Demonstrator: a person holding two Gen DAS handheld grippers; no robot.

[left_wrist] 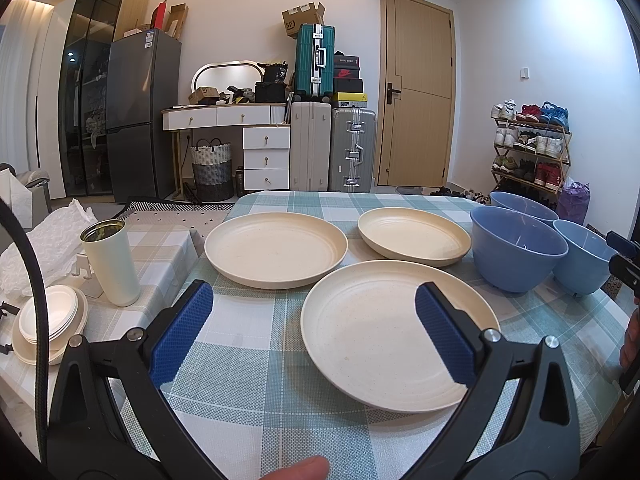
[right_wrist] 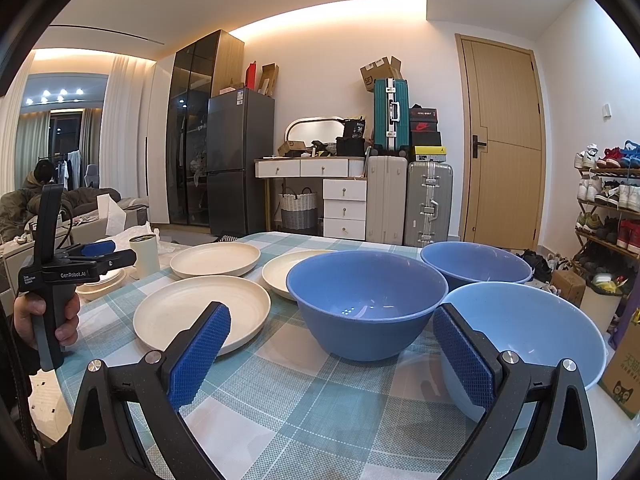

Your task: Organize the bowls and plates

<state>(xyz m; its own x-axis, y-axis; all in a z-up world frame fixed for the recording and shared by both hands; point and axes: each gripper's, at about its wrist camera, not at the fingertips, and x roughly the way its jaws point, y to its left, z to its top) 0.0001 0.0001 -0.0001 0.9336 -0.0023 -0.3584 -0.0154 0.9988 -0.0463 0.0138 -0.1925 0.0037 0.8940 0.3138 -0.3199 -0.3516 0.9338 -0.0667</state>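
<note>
The left gripper [left_wrist: 314, 326] is held level above the counter [left_wrist: 256, 400], its jaws spread wide and released with nothing between them; its blue pads frame the near side of the nearest cream plate [left_wrist: 400, 334] without touching it. In the right wrist view the same gripper [right_wrist: 94, 254] shows side-on at the counter's left edge, its handle upright in the person's left hand [right_wrist: 44, 318], fingers wrapped around the grip.

The right gripper [right_wrist: 330, 354] also points forward over the checked cloth, jaws wide apart and empty. Its left pad sits in front of the near plate's rim, and its right pad overlaps the pale blue bowl [right_wrist: 532, 334] in the picture; whether it touches that bowl cannot be told.

Three cream plates lie flat on the counter: the nearest one, a second plate [left_wrist: 276, 254] behind and to its left, and a third plate [left_wrist: 414, 236] further back. To their right stand three blue bowls close together, all upright: a darker bowl [right_wrist: 366, 304] in the middle, the pale blue one beside it, and a rear bowl [right_wrist: 476, 264] behind them
</note>
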